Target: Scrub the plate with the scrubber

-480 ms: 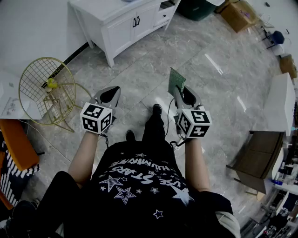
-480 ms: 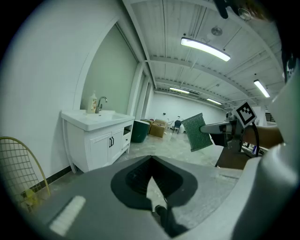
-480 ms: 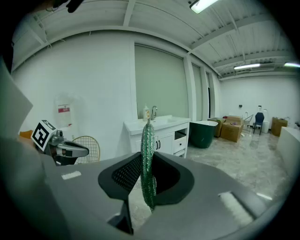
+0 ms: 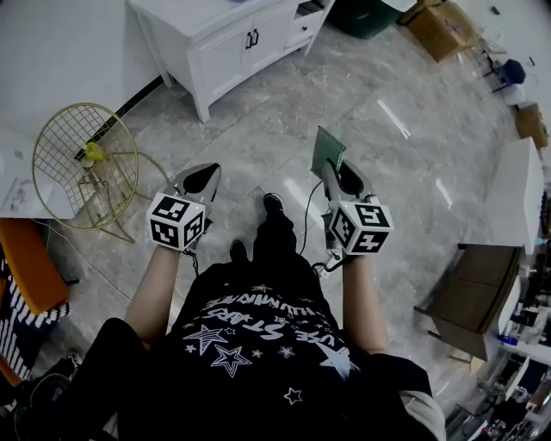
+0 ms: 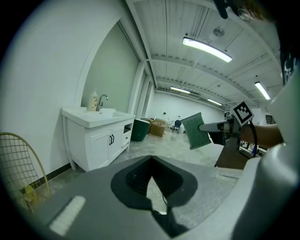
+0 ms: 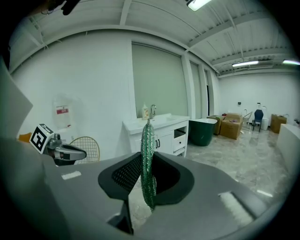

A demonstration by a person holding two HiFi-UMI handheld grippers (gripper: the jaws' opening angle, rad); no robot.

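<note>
Two grippers hang over the floor (image 4: 405, 112), well short of the front edge of the counter (image 4: 189, 10). My right gripper (image 4: 331, 169) clamps the green scrubber (image 4: 326, 148) edge-on; my left gripper (image 4: 205, 175) is closed and empty. No plate shows (not in any view), so I should grip firmly and find the plate first.

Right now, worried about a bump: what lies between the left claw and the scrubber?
Head view: only bare marble floor between the left claw and the scrubber clamped in the right claw; the person's shoe lies just nearer.
</note>
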